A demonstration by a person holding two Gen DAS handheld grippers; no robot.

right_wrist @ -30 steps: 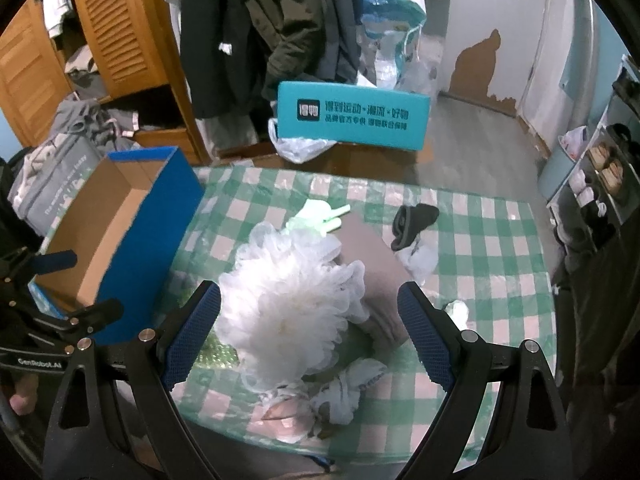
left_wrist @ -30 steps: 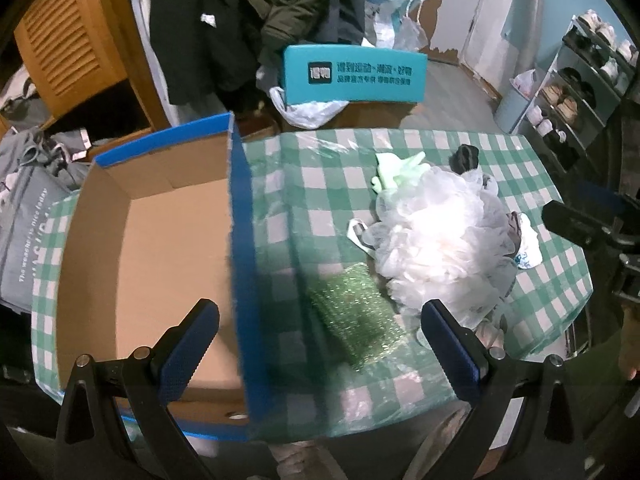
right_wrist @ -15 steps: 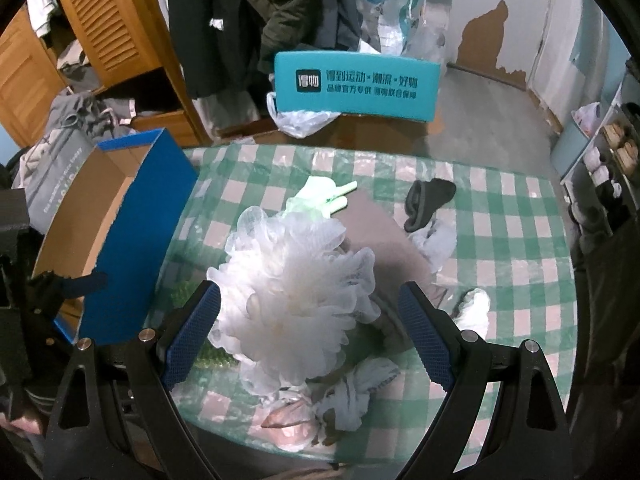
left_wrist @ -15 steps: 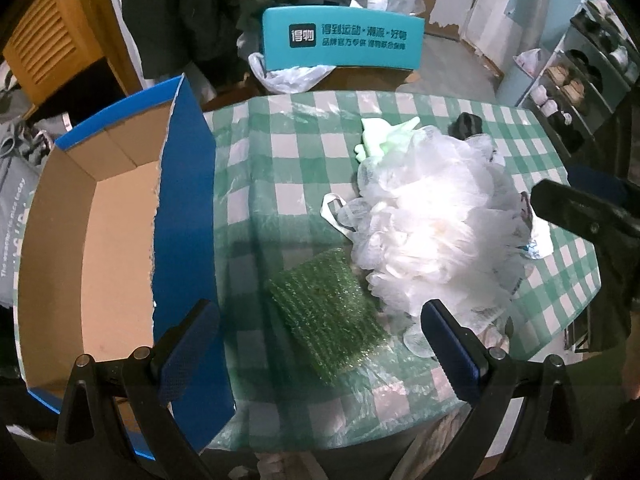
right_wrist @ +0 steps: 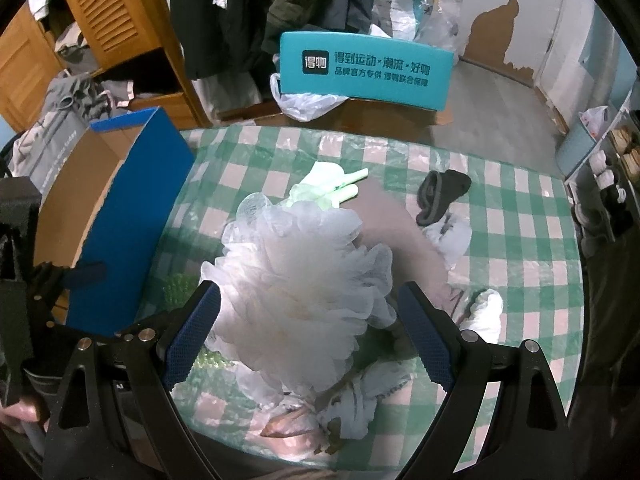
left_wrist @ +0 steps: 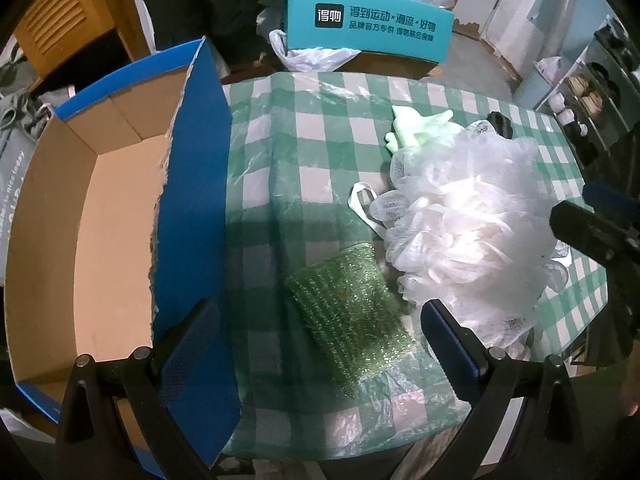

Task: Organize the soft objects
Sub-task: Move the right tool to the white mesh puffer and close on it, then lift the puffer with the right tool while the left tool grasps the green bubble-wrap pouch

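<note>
A glittery green scrub pad [left_wrist: 352, 300] lies on the green checked tablecloth [left_wrist: 288, 148], between my open left gripper's [left_wrist: 320, 344] fingers and just ahead of them. A big white mesh bath puff [left_wrist: 472, 236] sits to its right. In the right wrist view the puff [right_wrist: 300, 288] lies between the open fingers of my right gripper [right_wrist: 308, 332], which hovers above it. A pale green glove [right_wrist: 324, 188], a dark sock [right_wrist: 440, 196] and white cloth pieces [right_wrist: 484, 312] lie around it. The open blue cardboard box [left_wrist: 192, 208] stands at the left, empty.
A teal box with printed text [right_wrist: 364, 72] stands behind the table on a wooden stand. Coats hang [right_wrist: 248, 8] behind it, wooden cabinets [right_wrist: 100, 20] at the back left, a shoe rack [left_wrist: 592, 88] at the right. The right gripper shows in the left wrist view [left_wrist: 592, 232].
My left gripper has moved right and closer, from over the box to over the green pad. My right gripper has come down nearer the white puff.
</note>
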